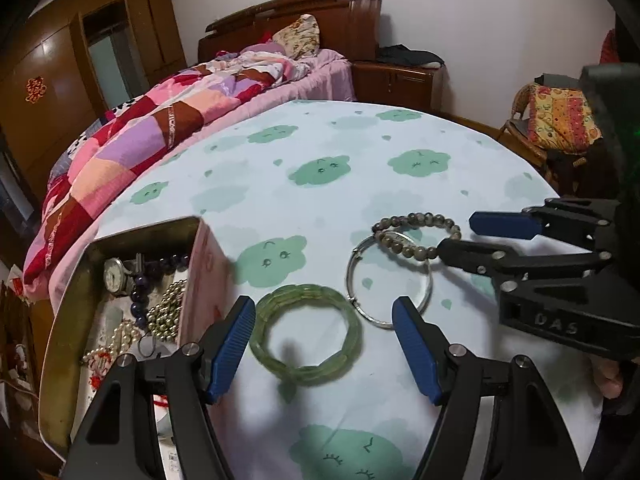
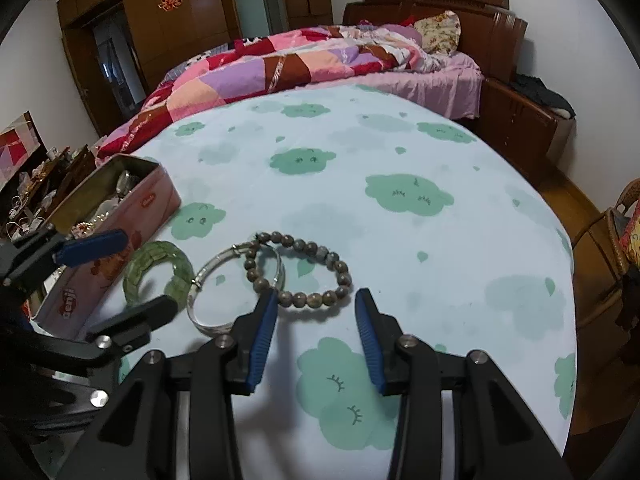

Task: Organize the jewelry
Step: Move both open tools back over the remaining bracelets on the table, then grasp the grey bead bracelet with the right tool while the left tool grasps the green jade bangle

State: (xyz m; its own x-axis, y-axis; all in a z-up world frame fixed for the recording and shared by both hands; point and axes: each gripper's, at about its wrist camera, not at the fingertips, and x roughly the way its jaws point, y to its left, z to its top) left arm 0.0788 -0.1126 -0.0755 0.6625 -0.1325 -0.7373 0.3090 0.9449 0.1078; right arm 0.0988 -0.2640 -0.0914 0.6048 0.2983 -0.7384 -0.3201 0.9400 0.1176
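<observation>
Nearest the lens in the left wrist view, the left gripper (image 1: 324, 344) stands with its blue ribbed pads wide apart, straddling the translucent green segmented bangle (image 1: 306, 332) without touching it. That bangle lies flat on the pale cloud-printed cloth (image 1: 360, 168), just beside the open pink rectangular tin (image 1: 200, 276), which already holds a watch, pearls and dark beads. It looks stiff, smooth and probably brittle, so I judge a pinch across one side of the ring, pads on inner and outer edges, safer than squeezing it across its full width.

Farther from the tin lies the thin silver metal bangle (image 2: 236, 288), touching the green one and overlapped by the grey-brown stone bead bracelet (image 2: 304, 270). The beads are strung loosely, so the bracelet should sag and swing when lifted; a grip on two or three near-side beads seems best. The silver hoop is light and slippery.

The right gripper (image 2: 316, 320) tilts steeply down at the bead bracelet, jaws partly apart, its left pad at the near beads and silver rim, nothing clamped.
</observation>
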